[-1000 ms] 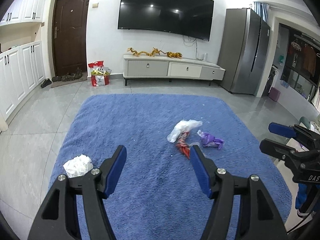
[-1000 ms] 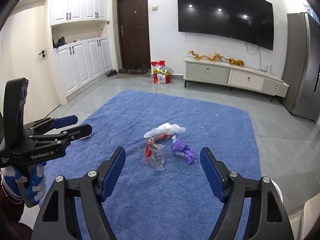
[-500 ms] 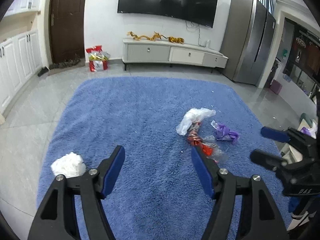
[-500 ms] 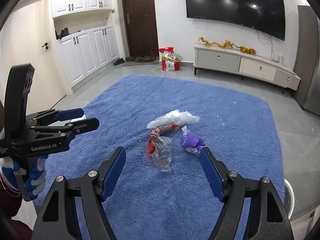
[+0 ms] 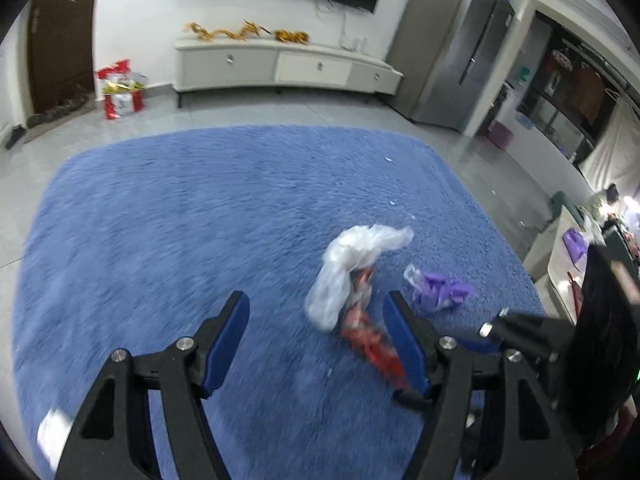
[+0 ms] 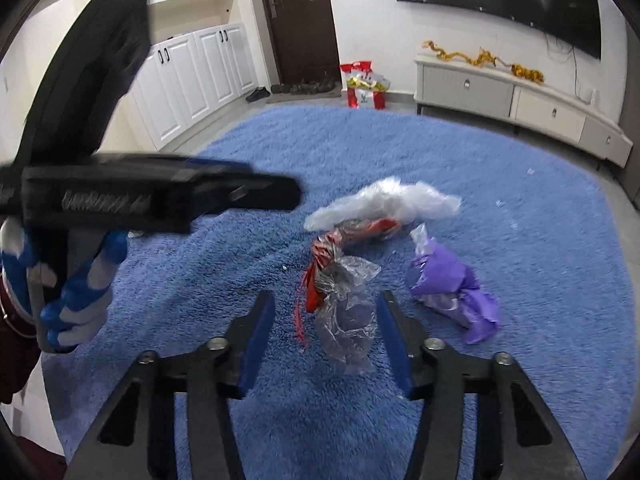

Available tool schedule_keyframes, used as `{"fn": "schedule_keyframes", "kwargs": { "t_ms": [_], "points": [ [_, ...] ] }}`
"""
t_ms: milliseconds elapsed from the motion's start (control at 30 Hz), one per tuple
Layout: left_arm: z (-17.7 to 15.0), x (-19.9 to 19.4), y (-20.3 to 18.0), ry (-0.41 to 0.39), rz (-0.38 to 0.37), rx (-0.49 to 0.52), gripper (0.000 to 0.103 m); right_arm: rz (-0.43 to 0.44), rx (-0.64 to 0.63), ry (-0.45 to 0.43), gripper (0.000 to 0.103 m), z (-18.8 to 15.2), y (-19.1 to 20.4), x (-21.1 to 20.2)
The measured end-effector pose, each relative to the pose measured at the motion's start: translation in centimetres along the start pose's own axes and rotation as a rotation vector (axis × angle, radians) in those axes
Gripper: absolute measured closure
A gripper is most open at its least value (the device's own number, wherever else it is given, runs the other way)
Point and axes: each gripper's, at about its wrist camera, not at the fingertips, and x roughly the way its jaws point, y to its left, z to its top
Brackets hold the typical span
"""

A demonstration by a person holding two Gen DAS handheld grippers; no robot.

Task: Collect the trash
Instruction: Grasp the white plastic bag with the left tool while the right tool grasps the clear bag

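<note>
Altogether three wrappers (image 6: 348, 312), one rug (image 6: 500, 168).

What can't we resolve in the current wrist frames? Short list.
- Left wrist view: red wrapper is motion-blurred and its near end hidden behind the left gripper finger.
- Left wrist view: right gripper is mostly hidden behind that finger; jaw state unreadable here.
- Right wrist view: left gripper is blurred, its label illegible.
- Right wrist view: clear plastic: contents unclear.
</note>
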Motion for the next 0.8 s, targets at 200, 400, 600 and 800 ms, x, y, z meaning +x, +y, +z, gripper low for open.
{"fn": "schedule_keyframes", "kwargs": {
  "t_ms": [200,400,600,800],
  "points": [
    [2.1,4.3,-2.1,0.057,-0.003,0.066,0.036,0.032,0.046,0.000,0.093,-0.3,-0.6,0.6],
    [2.3,7.0,-2.9,0.106,-0.014,0.053,0.062,0.044,0.062,0.000,0.098,-1.3,-0.8,-0.7],
    [1.5,6.0,-2.1,0.095,-0.008,-0.005,0.086,0.063,0.059,-0.005,0.099,-2.9,0.2,-2.4],
    [-0.7,1.7,-2.4,0.024,0.078,0.016,0.089,0.063,0.047,-0.014,0.099,-4.5,1.6,-5.0]
  ]
}}
